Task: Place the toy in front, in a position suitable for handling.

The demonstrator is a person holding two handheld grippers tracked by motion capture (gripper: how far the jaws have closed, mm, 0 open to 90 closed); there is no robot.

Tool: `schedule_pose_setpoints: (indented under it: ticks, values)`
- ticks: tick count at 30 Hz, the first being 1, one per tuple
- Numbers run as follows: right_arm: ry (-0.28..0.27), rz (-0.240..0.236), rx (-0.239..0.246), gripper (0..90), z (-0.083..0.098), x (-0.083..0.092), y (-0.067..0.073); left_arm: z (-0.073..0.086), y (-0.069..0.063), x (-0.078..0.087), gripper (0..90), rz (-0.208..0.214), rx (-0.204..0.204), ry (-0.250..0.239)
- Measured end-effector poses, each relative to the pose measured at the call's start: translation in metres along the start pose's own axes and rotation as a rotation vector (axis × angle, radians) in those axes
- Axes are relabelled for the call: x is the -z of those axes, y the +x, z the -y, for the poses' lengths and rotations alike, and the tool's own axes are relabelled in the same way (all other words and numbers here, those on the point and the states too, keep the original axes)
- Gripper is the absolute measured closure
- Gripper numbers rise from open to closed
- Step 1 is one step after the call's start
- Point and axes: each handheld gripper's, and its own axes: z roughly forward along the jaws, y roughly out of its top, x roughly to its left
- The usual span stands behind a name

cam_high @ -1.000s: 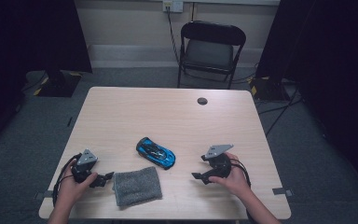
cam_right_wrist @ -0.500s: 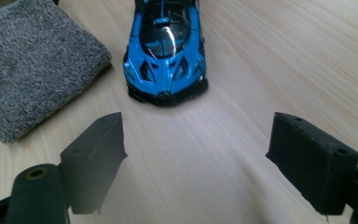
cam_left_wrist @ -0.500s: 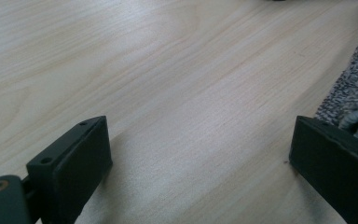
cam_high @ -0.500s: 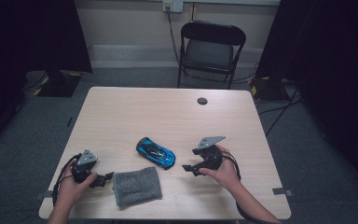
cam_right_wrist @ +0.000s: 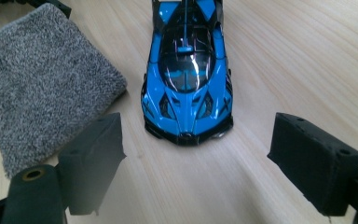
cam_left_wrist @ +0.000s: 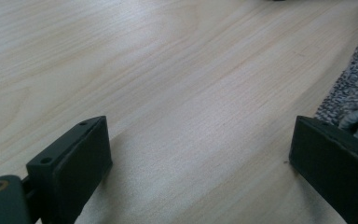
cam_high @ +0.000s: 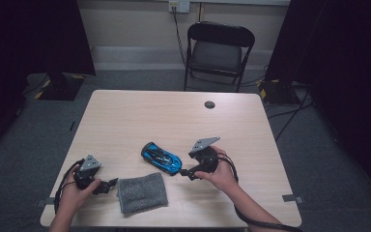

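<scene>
The right gripper [cam_high: 185, 172] sits low over the table [cam_high: 125, 116], held in the person's right hand [cam_high: 220, 171], with its jaws spread wide and nothing between them. In the right gripper view the blue toy car [cam_right_wrist: 186, 70] lies just ahead of the open jaws, its nose pointing into the gap, not touched by either jaw. In the high view the car [cam_high: 161, 157] rests near the table's middle, toward the person's edge.

The grey cloth [cam_high: 142, 192] lies flat beside the car, close to the near edge. The left gripper [cam_high: 107, 185] rests at the cloth's left border, jaws also wide apart and holding nothing; the left gripper view shows the cloth [cam_left_wrist: 354, 100] just beyond one jaw.
</scene>
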Motion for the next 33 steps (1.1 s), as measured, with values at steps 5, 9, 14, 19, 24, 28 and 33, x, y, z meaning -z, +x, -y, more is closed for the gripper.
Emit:
schedule_pose_setpoints:
  ticks: [5,9,14,19,24,28,33]
  values:
    - [0.002,0.006,-0.008,16.5,-0.005,-0.006,0.001,0.0,0.0,0.0,4.9,0.0,0.0,0.0]
    - [-0.003,0.01,-0.018,16.1,-0.01,-0.011,0.001,0.0,0.0,0.0,4.9,0.0,0.0,0.0]
    - [-0.005,0.018,-0.022,15.7,-0.016,-0.017,0.002,0.0,0.0,0.0,4.9,0.0,0.0,0.0]
    - [-0.012,0.02,-0.021,15.8,-0.021,-0.024,0.003,0.0,0.0,0.0,4.9,0.0,0.0,0.0]
    - [-0.018,0.015,-0.027,15.2,-0.026,-0.033,0.004,0.0,0.0,0.0,4.9,0.0,0.0,0.0]
    - [-0.016,0.021,-0.016,15.2,-0.031,-0.039,0.006,0.0,0.0,0.0,4.8,0.0,0.0,0.0]
    - [-0.015,0.024,-0.001,14.8,-0.036,-0.048,0.004,0.0,0.0,0.0,4.9,0.0,0.0,0.0]
